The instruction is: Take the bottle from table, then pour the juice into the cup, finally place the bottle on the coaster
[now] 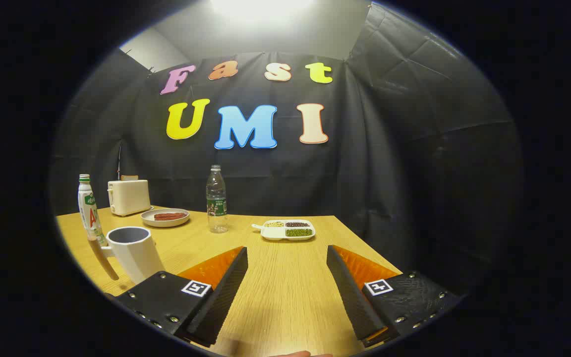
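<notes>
A white bottle [89, 210] with a green cap stands upright at the table's left edge, far left of my fingers. Just right of it sits a white cup [134, 252] with a handle, close to my left finger; a brown curved piece [103, 259] lies against the cup's left side. A clear plastic bottle [216, 200] with a green label stands upright farther back, beyond my left finger. My gripper [286, 249] is open above the wooden table [285, 292], with nothing between its fingers. I cannot make out a coaster.
A cream toaster [128, 197] stands at the back left, with a plate of red sausages [165, 217] beside it. A white divided tray of beans [287, 230] lies beyond the fingers. The table's right edge runs close past my right finger.
</notes>
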